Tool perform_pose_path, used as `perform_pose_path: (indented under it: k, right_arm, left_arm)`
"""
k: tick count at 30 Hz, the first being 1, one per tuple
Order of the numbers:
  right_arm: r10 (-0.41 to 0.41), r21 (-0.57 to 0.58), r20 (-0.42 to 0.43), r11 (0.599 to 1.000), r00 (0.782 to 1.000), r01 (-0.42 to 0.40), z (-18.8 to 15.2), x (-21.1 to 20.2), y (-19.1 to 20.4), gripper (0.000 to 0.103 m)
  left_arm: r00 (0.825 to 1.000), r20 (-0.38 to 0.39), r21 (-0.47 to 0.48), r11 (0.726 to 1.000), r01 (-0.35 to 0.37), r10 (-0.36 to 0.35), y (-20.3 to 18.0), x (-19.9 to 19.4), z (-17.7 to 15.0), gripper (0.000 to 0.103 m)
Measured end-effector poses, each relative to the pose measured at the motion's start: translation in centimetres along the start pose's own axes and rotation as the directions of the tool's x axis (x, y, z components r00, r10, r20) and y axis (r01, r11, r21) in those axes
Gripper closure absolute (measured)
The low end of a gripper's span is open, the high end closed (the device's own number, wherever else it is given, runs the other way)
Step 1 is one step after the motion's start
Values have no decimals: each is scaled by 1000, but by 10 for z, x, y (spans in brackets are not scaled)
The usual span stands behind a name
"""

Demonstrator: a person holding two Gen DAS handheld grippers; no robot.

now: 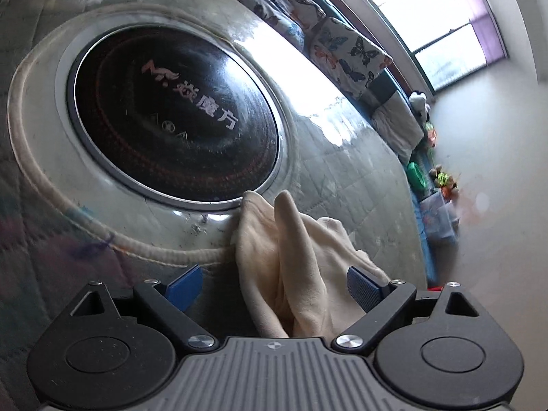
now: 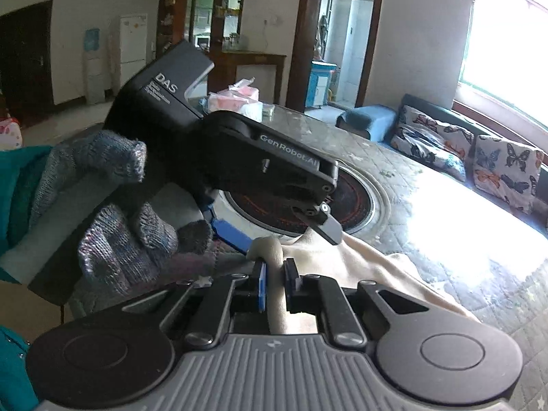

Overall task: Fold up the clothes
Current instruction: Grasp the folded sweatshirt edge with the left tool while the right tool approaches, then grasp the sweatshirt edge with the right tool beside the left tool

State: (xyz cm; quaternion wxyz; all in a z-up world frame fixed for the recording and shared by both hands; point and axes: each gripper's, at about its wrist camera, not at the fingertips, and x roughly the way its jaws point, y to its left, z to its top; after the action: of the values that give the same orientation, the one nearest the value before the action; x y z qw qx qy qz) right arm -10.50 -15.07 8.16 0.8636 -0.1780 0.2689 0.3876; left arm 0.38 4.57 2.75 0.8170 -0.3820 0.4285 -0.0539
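Cream garment (image 1: pixel 294 267): crumpled soft cloth lying on the bench near its front edge, one bunched fold standing up, its far tip just short of the round cooktop.
Right tongs (image 2: pixel 275 279): blue pads nearly closed, pinching a raised ridge of the cream garment between them.
Left tongs (image 1: pixel 274 286): spread wide, blue pads well apart on either side of the upright fold; nothing clamped.
Left hand (image 2: pixel 137 205): in a grey knitted glove with a teal sleeve, wrapped around the left tool's black handle, seen from the right wrist camera.
Bench (image 1: pixel 359 178): quilted cover under a glossy clear sheet, bright window glare on it.
Induction cooktop (image 1: pixel 174 113): black glass disc set in the bench, ringed in metal, with white printed characters.
Butterfly cushions (image 2: pixel 472 157): on a sofa beyond the bench, under the window.
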Motion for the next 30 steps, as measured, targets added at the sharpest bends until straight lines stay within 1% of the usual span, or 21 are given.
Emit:
perform_pose_path:
  k: [1, 2, 4, 7, 9, 10, 11, 12, 14, 16, 17, 21, 24, 26, 30]
  right_arm:
    - [4, 2, 3, 1000, 1000, -4, -1, -1, -1, 94]
    - [7, 4, 6, 1000, 1000, -7, -2, -1, -2, 94]
    - [15, 7, 13, 1000, 1000, -15, -4, -2, -3, 94]
    - [26, 12, 23, 1000, 999, -26, -7, -4, -6, 94]
    - [33, 15, 29, 999, 999, -34, -9, -5, -7, 94]
    - [37, 17, 32, 999, 999, -37, -11, -5, -8, 94]
    - [39, 20, 33, 999, 999, -39, -12, -6, -8, 94]
    - [40, 20, 33, 999, 999, -41, -13, -7, -7, 94]
    - [48, 18, 29, 999, 998, -49, -14, -6, -5, 93]
    - [48, 23, 32, 999, 998, -49, -14, -4, -8, 92]
    - [47, 27, 33, 998, 998, -48, -15, -3, -9, 90]
    - [27, 66, 40, 997, 999, -29, -20, -10, -20, 86]
    - [-35, 115, 31, 993, 999, 31, -29, -19, -38, 81]
    - [-94, 159, 15, 983, 995, 90, -36, -23, -53, 78]
    - [-209, 250, -22, 946, 978, 208, -51, -27, -95, 78]
  left_arm:
    - [1000, 4, -12, 1000, 2, -2, 1, 0, 0, 10]
    - [1000, 1, -28, 1000, 9, -9, 1, 1, 1, 14]
    - [999, -9, -58, 998, 30, -31, 3, 3, 2, 16]
    - [997, -25, -72, 995, 66, -68, 5, 7, 1, 24]
    - [996, -34, -82, 993, 82, -85, 7, 9, -1, 35]
    - [996, -36, -90, 993, 77, -81, 8, 10, -2, 47]
    - [996, -38, -100, 992, 73, -77, 11, 11, -2, 56]
    - [996, -41, -108, 991, 75, -79, 13, 12, -3, 59]
    - [995, -48, -122, 989, 81, -87, 18, 15, -4, 77]
    - [995, -48, -133, 988, 85, -92, 21, 16, -5, 80]
    - [995, -44, -134, 987, 86, -93, 22, 16, -6, 81]
    - [996, -34, -106, 991, 77, -81, 23, 14, -6, 82]
    - [997, -25, -89, 994, 70, -73, 21, 12, -8, 82]
    - [997, -22, -78, 995, 67, -69, 20, 11, -10, 82]
    - [998, -18, -59, 996, 62, -63, 16, 10, -12, 82]
